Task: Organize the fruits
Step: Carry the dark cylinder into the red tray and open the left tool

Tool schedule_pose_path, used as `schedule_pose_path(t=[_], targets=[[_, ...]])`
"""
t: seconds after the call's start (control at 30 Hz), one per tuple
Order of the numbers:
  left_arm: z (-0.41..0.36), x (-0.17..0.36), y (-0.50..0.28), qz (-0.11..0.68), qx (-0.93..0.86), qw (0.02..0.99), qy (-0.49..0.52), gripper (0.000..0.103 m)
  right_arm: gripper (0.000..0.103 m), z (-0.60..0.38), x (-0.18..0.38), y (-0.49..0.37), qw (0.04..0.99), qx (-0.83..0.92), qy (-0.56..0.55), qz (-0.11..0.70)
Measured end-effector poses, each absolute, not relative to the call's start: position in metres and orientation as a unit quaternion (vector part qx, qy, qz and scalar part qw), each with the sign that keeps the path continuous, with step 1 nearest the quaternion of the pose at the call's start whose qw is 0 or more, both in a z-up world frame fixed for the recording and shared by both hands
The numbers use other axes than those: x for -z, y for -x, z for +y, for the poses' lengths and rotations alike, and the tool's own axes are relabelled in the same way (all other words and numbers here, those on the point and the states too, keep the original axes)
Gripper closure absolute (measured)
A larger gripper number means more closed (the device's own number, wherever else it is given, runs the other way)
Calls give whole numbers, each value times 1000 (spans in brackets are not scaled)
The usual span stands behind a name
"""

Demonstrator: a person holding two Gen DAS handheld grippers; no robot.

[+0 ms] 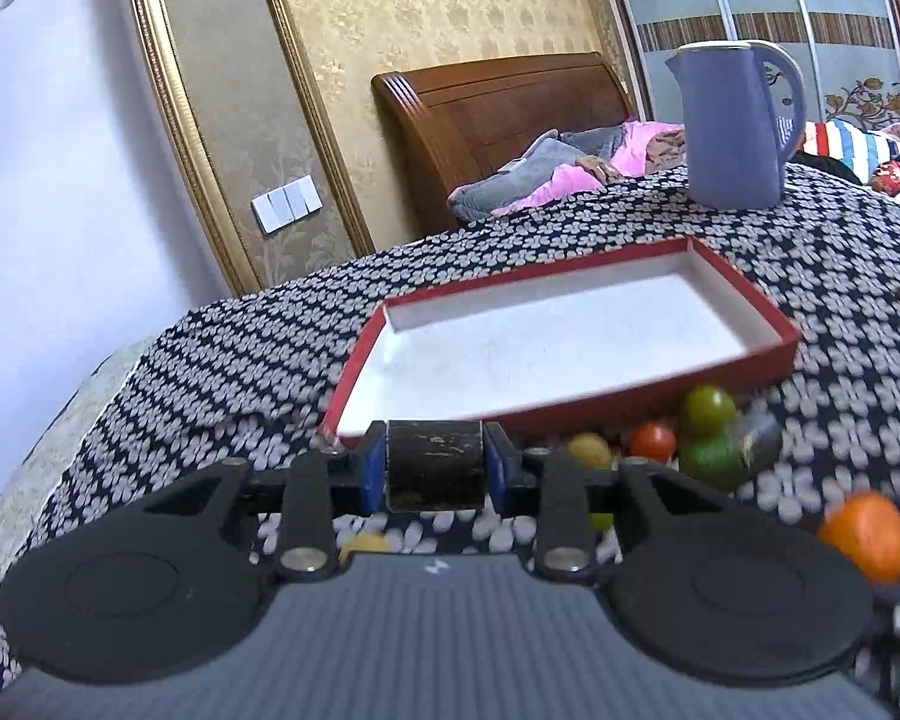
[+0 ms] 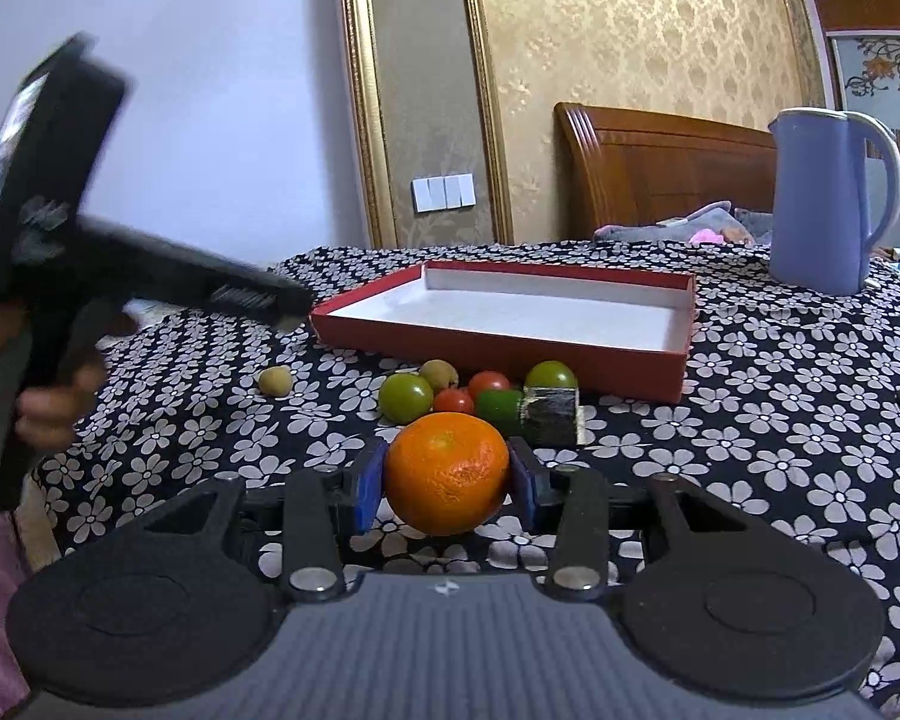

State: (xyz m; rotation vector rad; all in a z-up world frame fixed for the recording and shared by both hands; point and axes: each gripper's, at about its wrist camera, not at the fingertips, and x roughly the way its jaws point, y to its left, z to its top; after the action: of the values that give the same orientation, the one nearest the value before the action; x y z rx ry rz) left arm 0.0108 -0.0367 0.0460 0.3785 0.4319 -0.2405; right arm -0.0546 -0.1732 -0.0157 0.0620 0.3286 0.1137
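My right claw [image 2: 448, 475] grips an orange [image 2: 448, 471], bright and dimpled, its blue pads [image 2: 371, 487] pressed on both sides, held above the flowered cloth [image 2: 780, 420]. At twelve o'clock beyond it, green tomatoes [image 2: 404, 397] and red ones [image 2: 453, 401] cluster just before the red tray [image 2: 498, 348], white inside. My left claw [image 1: 435, 465] clamps a scuffed black block [image 1: 435, 465], its jaws barely parted around it.

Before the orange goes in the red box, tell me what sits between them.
In the right wrist view, the right gripper holds the orange short of the red box. A cluster of green and red tomatoes and a dark block lies on the cloth between them; lifting over should clear it.
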Motion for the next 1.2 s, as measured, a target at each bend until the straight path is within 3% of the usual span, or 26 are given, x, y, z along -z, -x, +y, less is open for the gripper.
schedule_pose_path(t=[0.9, 1.07, 1.2], targets=[[-128, -6, -181, 300, 43, 928, -217, 72, 61, -193, 10, 63, 986, -63, -47, 146], [-130, -5, -187, 304, 38, 929, -206, 61, 61, -193, 10, 61, 986, -62, -47, 148], [-128, -11, -178, 291, 37, 933, -207, 41, 61, -191, 12, 58, 986, -62, -45, 151]])
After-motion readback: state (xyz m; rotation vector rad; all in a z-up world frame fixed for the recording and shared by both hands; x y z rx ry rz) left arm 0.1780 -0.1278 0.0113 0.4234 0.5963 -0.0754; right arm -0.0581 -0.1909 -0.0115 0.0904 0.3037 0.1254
